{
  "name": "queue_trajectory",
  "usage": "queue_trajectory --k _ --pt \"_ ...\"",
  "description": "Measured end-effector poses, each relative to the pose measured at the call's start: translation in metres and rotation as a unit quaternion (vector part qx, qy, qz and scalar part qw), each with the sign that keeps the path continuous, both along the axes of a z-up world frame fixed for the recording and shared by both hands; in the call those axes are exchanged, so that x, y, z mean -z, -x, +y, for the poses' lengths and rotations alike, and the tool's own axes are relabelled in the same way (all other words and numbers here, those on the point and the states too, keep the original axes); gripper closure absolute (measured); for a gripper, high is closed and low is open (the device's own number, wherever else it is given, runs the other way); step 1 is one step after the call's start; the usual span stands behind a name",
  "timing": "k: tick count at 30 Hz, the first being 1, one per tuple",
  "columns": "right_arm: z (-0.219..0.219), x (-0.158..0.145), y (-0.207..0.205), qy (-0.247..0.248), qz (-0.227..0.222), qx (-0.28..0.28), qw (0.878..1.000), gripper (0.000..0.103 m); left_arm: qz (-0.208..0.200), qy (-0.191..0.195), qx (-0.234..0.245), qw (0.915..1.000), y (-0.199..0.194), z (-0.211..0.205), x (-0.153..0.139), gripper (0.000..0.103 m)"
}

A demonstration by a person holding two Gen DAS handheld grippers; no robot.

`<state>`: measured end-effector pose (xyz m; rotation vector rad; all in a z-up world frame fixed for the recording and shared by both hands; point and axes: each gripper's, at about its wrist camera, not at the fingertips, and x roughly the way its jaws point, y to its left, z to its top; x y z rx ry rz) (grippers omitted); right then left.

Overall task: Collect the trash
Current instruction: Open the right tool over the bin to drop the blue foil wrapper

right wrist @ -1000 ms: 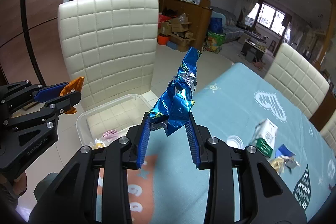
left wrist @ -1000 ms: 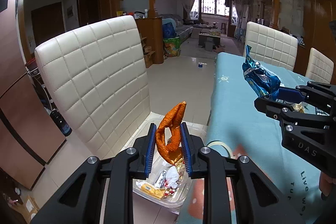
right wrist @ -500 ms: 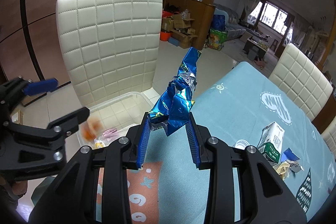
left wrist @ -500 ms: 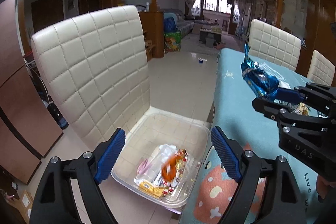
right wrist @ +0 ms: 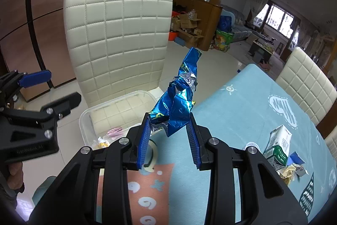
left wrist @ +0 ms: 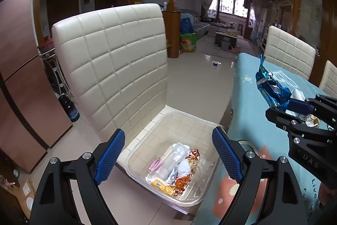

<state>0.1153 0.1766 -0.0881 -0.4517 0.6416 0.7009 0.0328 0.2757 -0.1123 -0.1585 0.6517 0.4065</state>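
A clear plastic bin (left wrist: 147, 140) sits on a cream chair seat beside the table. It holds several wrappers, among them the orange wrapper (left wrist: 182, 182). My left gripper (left wrist: 168, 158) is open and empty above the bin. My right gripper (right wrist: 169, 143) is shut on a crumpled blue foil bag (right wrist: 179, 98), held upright above the table edge, right of the bin (right wrist: 88, 117). The bag also shows in the left wrist view (left wrist: 270, 89).
The cream quilted chair back (left wrist: 113, 64) rises behind the bin. The table has a light blue cloth (right wrist: 242, 111). A green-white carton (right wrist: 279, 143) and small wrappers (right wrist: 291, 170) lie at its right. A tape roll (right wrist: 150, 158) lies near the edge.
My left gripper opened and the orange wrapper fell into the bin. The left gripper then tilted slightly. My right gripper kept hold of the blue bag.
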Motion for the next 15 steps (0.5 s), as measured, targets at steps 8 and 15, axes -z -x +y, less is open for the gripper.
queue_trajectory --k 8,15 --pt "0.003 -0.005 0.008 -0.019 -0.017 -0.011 1.000 0.028 -0.001 -0.002 -0.007 1.0000 0.008 0.005 -0.003 0.020" --pt "-0.008 -0.006 0.004 -0.017 -0.014 0.007 1.000 0.028 -0.009 0.015 -0.009 0.9998 0.008 0.007 -0.006 0.020"
